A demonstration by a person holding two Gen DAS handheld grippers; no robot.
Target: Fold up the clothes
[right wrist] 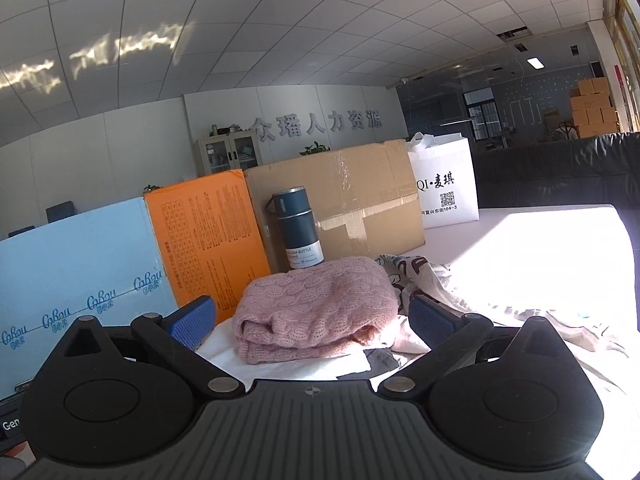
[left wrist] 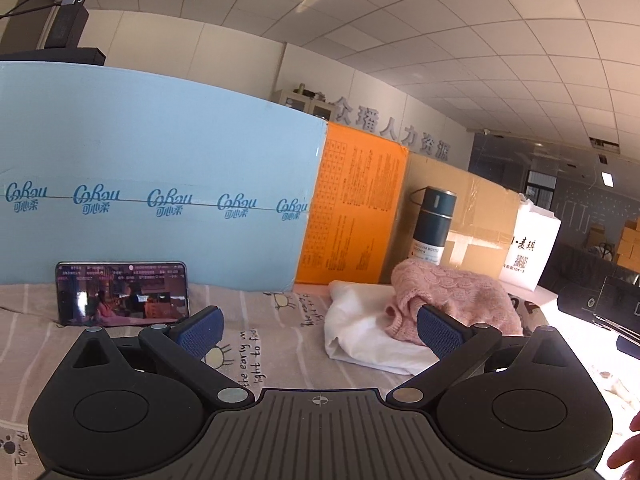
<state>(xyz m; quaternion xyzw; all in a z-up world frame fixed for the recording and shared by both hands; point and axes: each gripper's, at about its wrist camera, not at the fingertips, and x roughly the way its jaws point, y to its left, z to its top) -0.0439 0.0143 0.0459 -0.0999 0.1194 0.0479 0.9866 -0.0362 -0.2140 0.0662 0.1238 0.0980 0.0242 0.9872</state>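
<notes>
A folded pink knit sweater (left wrist: 452,300) (right wrist: 316,308) lies on top of a folded white garment (left wrist: 360,332) (right wrist: 296,364) on the striped printed sheet (left wrist: 260,320). My left gripper (left wrist: 318,330) is open and holds nothing; the stack sits ahead and to its right, with the right pad just in front of the sweater. My right gripper (right wrist: 310,320) is open too, its blue pads standing on either side of the pink sweater, close in front of it. A crumpled printed cloth (right wrist: 432,280) lies to the right of the stack.
Behind the stack stand a dark blue vacuum bottle (right wrist: 298,228), a light blue box (left wrist: 152,176), an orange box (right wrist: 212,240), a brown carton (right wrist: 340,200) and a white bag (right wrist: 444,184). A phone (left wrist: 122,294) leans on the blue box. A person's fingers (left wrist: 628,452) show at the lower right.
</notes>
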